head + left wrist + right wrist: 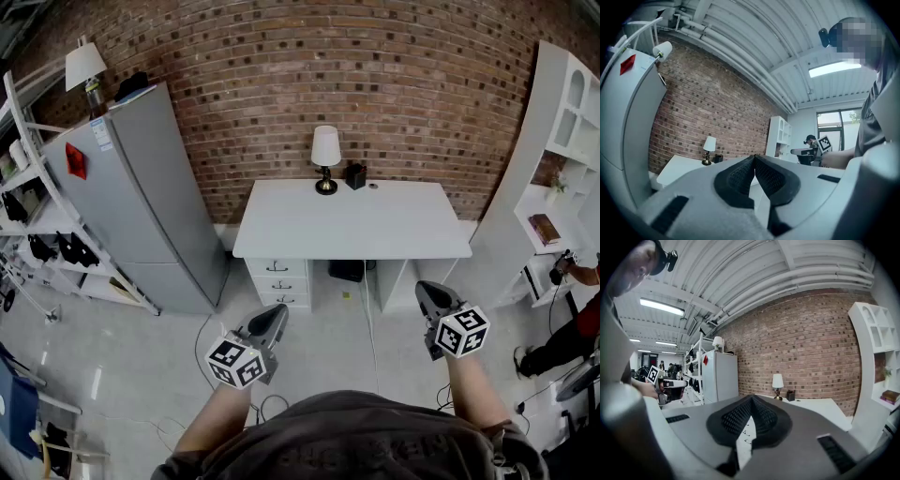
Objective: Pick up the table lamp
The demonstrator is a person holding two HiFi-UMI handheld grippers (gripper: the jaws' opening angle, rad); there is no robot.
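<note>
A small table lamp with a white shade and dark base stands at the back edge of a white desk, against the brick wall. It also shows far off as the lamp in the left gripper view and the lamp in the right gripper view. My left gripper hangs well short of the desk, jaws shut with nothing between them. My right gripper is likewise shut and empty, near the desk's front right corner.
A small dark box sits beside the lamp. A grey fridge stands left of the desk, with open shelving further left. White shelves line the right wall. Drawers sit under the desk; cables trail on the floor.
</note>
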